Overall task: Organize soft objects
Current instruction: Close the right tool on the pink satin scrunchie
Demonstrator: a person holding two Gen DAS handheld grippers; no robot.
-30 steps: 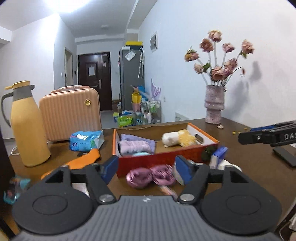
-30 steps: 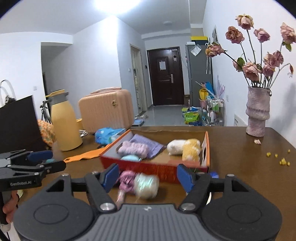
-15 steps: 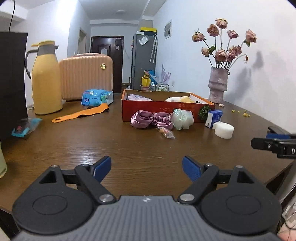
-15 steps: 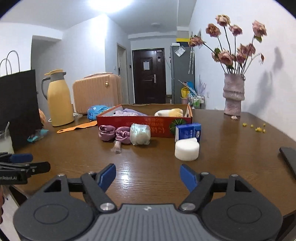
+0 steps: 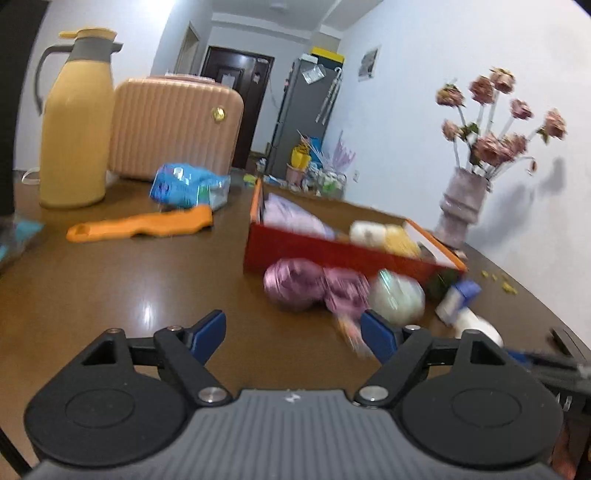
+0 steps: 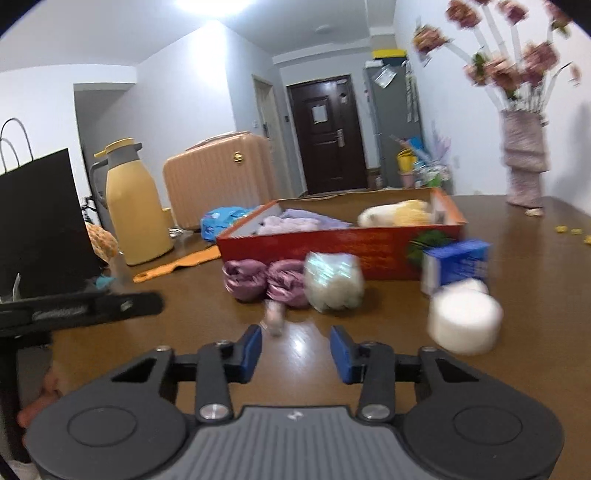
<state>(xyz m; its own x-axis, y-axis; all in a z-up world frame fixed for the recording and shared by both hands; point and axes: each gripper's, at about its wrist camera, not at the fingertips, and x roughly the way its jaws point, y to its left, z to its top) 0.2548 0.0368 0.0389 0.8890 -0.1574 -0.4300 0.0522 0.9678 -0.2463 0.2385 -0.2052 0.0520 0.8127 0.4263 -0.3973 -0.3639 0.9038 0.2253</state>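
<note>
In front of the box (image 6: 340, 245), scrunchies (image 6: 264, 278) and a pouch (image 6: 334, 282) lie unpacked. Right gripper (image 6: 295, 349) has just been closing on nothing; left gripper (image 5: 293, 334) gapes empty. Narrowed jaws could shove a scrunchie aside.

White walls (image 6: 177, 110) and ceiling, a bright ceiling light (image 6: 218, 5) (blown out). A dark door (image 6: 325, 136) ends the hall, a grey fridge (image 5: 306, 110) beside it. Brown wooden table (image 5: 110, 280).
</note>
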